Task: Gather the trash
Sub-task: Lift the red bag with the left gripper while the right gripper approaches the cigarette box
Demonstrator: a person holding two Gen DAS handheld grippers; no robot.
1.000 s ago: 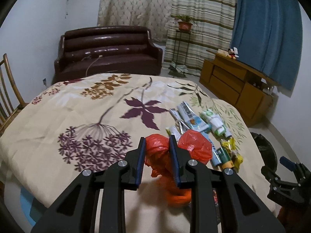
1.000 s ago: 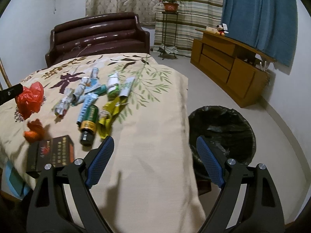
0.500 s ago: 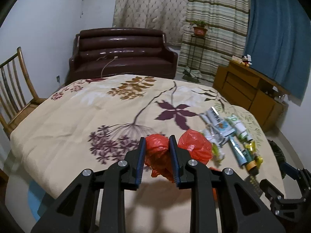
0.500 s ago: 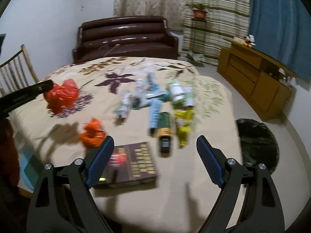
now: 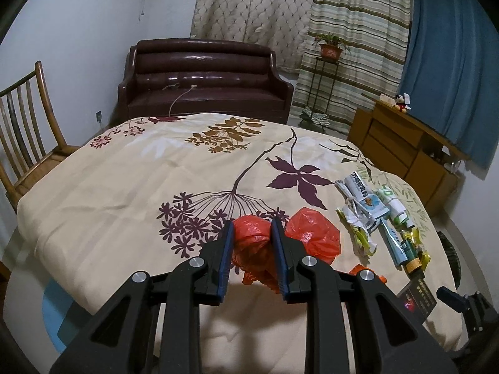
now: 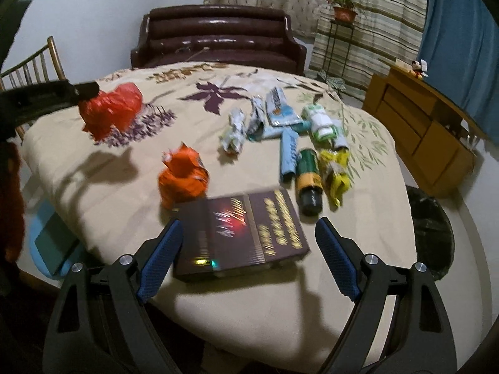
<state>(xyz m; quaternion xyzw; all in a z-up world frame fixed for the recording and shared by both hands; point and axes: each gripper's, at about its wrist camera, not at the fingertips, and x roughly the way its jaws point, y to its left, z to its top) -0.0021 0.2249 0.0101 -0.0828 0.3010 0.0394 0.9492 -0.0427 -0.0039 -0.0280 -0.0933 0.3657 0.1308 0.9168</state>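
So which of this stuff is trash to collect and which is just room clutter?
Job:
red plastic bag, clamped in the left gripper
orange wrapper
dark box
green bottle
crumpled packets
black bin

Lying about:
sofa
wooden chair
potted plant
cabinet

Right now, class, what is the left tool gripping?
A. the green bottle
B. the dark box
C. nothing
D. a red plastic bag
D: the left tool is shut on a red plastic bag, held above the bedspread, while the dark box and green bottle lie untouched.
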